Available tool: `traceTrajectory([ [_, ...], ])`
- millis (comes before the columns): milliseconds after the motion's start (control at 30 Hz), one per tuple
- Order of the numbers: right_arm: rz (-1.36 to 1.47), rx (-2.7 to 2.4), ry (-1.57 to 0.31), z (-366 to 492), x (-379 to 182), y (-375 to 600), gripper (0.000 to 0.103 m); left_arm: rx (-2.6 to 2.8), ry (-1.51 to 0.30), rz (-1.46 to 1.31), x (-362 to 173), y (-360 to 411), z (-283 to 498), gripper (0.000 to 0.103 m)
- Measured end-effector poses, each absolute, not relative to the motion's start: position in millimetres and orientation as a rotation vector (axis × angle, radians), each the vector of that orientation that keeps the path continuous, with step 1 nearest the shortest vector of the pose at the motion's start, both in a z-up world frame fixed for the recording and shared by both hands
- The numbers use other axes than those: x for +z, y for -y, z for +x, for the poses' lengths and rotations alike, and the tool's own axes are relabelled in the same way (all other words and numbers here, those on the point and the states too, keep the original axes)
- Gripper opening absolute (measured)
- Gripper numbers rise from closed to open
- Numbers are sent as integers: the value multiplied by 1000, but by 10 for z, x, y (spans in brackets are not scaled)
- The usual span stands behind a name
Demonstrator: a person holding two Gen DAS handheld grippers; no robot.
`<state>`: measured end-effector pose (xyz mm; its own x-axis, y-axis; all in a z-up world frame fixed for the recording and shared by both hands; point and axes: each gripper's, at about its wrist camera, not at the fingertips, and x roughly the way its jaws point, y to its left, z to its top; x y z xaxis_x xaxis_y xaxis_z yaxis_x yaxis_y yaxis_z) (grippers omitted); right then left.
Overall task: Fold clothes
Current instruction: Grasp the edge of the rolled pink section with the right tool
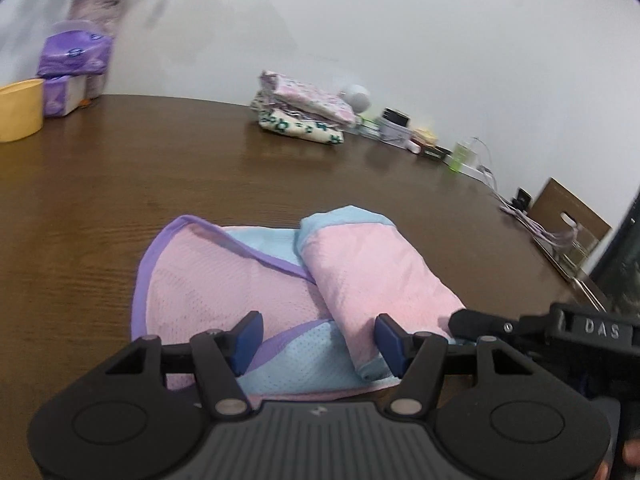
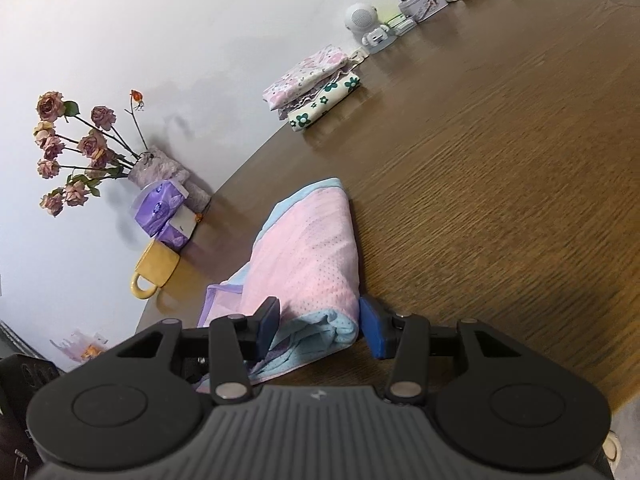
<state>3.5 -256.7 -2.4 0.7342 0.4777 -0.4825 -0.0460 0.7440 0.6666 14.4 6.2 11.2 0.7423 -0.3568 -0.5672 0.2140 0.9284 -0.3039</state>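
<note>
Pink mesh garment with light-blue panels and purple trim point(image 1: 240, 292) lies partly folded low in the middle of the left wrist view, on the dark brown wood-grain surface point(image 1: 120, 184). Its right portion is turned over into a thick pink fold. The left claw point(image 1: 318, 338) stands spread over the garment's near edge, blue pads apart, pinching nothing. Only this view shows the right claw from outside, a black finger at lower right with raised letters "DAS" on its body.

The right wrist view shows the folded end point(image 2: 316, 256) between the right claw point(image 2: 320, 326); both pads lie against the bundle's blue hem, so it pinches the garment. Only this view shows the dried pink roses point(image 2: 68, 152) in a fuzzy lilac vase at left, and a small white round-headed robot figure point(image 2: 366, 24) at top.

Farther off in both views sit a yellow mug point(image 2: 154, 270), purple tissue packs point(image 1: 74, 56) and a stack of folded floral cloths point(image 1: 304, 114). Small boxes, a green bottle and lilac cables line the far edge against a plain white wall point(image 1: 400, 20); their labels are too small to read.
</note>
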Motion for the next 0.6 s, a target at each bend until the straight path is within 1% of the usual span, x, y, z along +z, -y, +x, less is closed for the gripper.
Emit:
traceTrajectory([
  [533, 767, 288, -672, 22, -85, 2555, 45, -271, -657, -249, 119, -31, 109, 61],
  [600, 779, 279, -671, 22, -94, 2555, 41, -271, -655, -247, 115, -30, 106, 61],
])
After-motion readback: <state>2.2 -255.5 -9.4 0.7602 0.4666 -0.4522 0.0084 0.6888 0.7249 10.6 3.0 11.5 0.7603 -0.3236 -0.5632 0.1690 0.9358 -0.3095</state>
